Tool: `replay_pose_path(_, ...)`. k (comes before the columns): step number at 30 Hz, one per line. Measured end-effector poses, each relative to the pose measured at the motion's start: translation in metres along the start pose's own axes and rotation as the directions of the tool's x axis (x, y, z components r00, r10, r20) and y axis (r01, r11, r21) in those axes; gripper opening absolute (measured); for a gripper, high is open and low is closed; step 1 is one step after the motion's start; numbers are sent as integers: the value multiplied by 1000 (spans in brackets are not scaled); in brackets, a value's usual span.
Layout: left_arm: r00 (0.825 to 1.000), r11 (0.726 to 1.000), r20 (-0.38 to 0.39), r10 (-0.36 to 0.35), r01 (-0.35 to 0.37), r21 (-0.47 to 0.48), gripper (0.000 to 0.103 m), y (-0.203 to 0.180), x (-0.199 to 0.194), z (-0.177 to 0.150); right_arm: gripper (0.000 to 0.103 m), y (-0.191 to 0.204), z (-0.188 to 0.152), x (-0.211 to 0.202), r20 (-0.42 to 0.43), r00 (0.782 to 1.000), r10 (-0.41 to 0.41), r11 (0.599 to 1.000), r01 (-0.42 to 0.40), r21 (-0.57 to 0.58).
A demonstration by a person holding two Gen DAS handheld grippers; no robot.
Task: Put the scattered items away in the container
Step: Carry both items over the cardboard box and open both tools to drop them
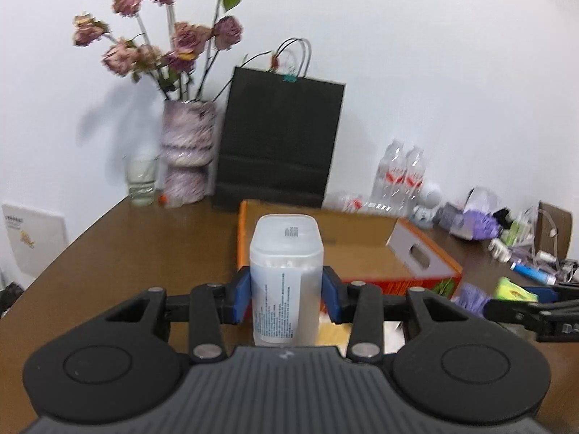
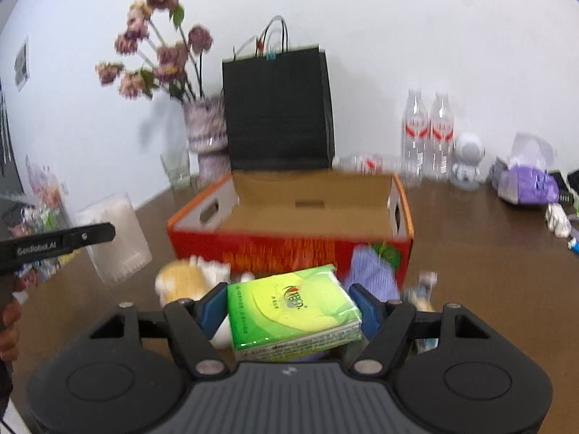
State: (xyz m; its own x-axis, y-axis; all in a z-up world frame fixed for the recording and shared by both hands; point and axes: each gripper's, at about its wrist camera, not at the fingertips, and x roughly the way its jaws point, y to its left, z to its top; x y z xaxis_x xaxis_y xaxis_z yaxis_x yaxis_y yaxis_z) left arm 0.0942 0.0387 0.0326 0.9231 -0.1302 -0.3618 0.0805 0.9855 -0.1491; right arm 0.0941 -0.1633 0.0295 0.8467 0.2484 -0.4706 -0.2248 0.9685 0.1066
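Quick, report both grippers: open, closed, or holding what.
Left gripper: closed on the translucent cotton swab box.
Right gripper: closed on the green tissue pack.

Your left gripper (image 1: 286, 294) and right gripper (image 2: 291, 309) match: black linkage arms joined by round silver pins, blue pads on the fingers (image 1: 241, 298), a ribbed grey housing flanked by two round black discs. One black arm carries white "GenRoboLAI" lettering.
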Motion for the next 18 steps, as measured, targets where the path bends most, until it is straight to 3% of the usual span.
replay_pose_path(8,999,999,25,-29,30,-13,41,-14,78,47,71,-21,71,77,33,998,-62,998,62,-13)
replay_pose_path(15,997,995,-72,24,-30,-97,41,-6,172,43,71,-56,101,184,-81,986,-148,987,152,48)
replay_pose_path(18,991,991,-132,17,-34,-126,41,0,204,37,71,-69,99,216,-140,982,-128,985,142,98)
